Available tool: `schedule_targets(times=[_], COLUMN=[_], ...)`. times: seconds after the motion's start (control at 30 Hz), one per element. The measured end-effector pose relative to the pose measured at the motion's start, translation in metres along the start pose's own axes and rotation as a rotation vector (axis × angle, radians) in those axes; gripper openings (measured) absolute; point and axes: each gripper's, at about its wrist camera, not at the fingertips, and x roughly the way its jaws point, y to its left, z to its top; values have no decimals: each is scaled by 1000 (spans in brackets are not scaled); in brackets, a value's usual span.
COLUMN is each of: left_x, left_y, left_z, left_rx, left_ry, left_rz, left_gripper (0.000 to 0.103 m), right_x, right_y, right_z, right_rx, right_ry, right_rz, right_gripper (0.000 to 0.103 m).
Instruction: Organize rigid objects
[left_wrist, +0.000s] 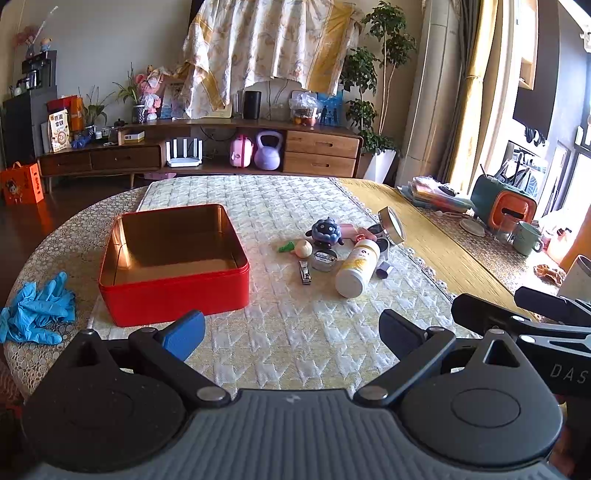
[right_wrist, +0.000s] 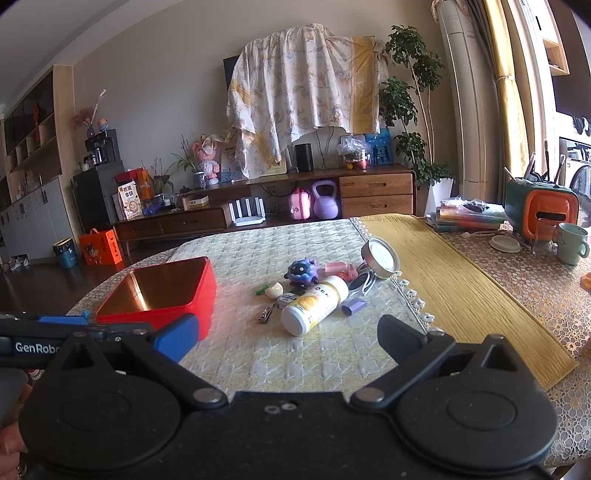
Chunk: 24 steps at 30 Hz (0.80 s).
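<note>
- Here both grippers, left (left_wrist: 291, 332) and right (right_wrist: 288, 336), hang spread wide, holding nothing, above bare quilted cloth (left_wrist: 295, 332).
- Red tin (left_wrist: 173, 266) sits left, open.
- Bottle (left_wrist: 356, 267), clippers (left_wrist: 304, 272), toy (left_wrist: 325, 230), perhaps a mirror (left_wrist: 391, 225), cluster right, apart from it.

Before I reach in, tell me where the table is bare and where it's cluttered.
Bare: the quilted mat between the red tin and the white bottle, and just ahead of both open tongs. The tin's inside looks empty. The yellow runner is bare too. Crowded: the small items around the bottle; blue gloves left of the tin.
</note>
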Motion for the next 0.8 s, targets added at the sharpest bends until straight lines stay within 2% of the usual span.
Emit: schedule_targets(times=[0.53,0.8], left_x=[2,15], left_y=[0,0], left_z=[-1,1], left_rx=[-1,15], left_ry=[7,30], left_rz=[4,-3], left_gripper=[101,101], right_x=[2,13], right_y=[3,-4], right_z=[-3,-2], right_rx=[-6,-34], right_ry=[5,10], right_rz=[5,-6], right_gripper=[103,103])
